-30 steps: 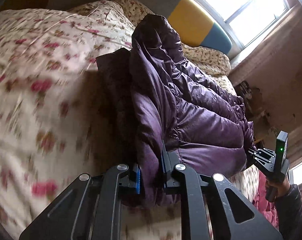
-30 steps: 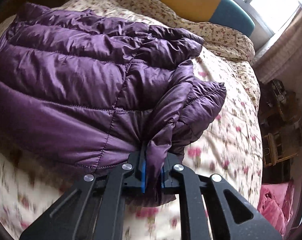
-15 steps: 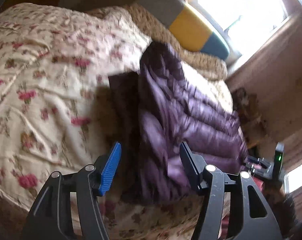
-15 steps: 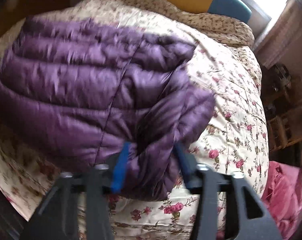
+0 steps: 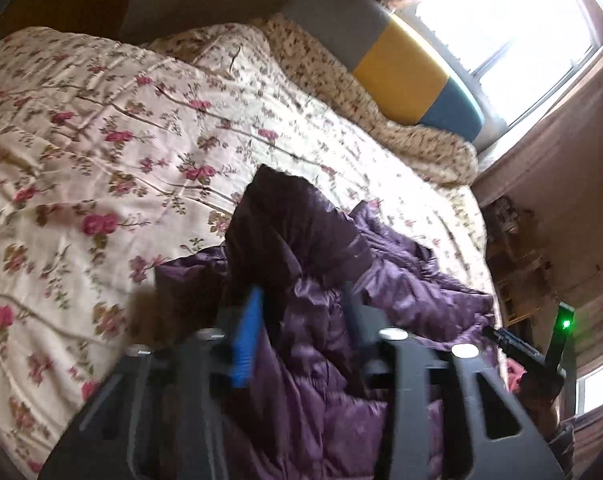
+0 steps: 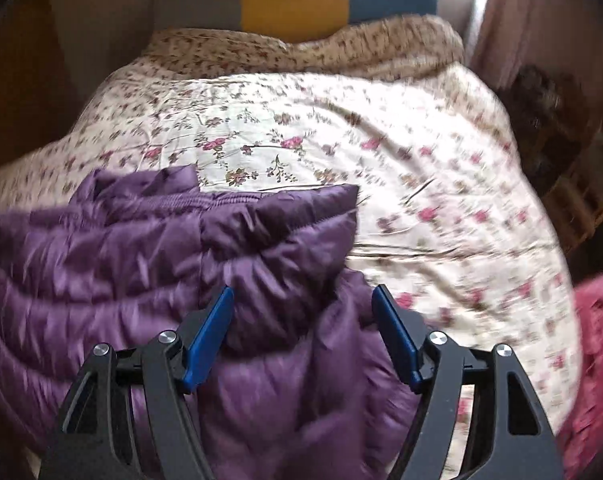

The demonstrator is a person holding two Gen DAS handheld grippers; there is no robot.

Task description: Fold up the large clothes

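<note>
Bed (image 5: 149, 152) w/ floral quilt: purple puffer jacket (image 6: 149, 264) laid on it. Left gripper (image 5: 301, 320) & right gripper (image 6: 303, 320): fingers spread, nothing gripped, jacket between.

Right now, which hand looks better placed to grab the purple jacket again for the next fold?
Probably the right gripper: it is open, fingers straddling a raised fold of the purple jacket. The left gripper view is too blurred to judge.

There is one puffy purple quilted jacket (image 6: 149, 264). There is one bed with a flowery cream blanket (image 5: 113, 152). There are two black tongs, left tongs (image 5: 301, 320) and right tongs (image 6: 303, 320).
</note>
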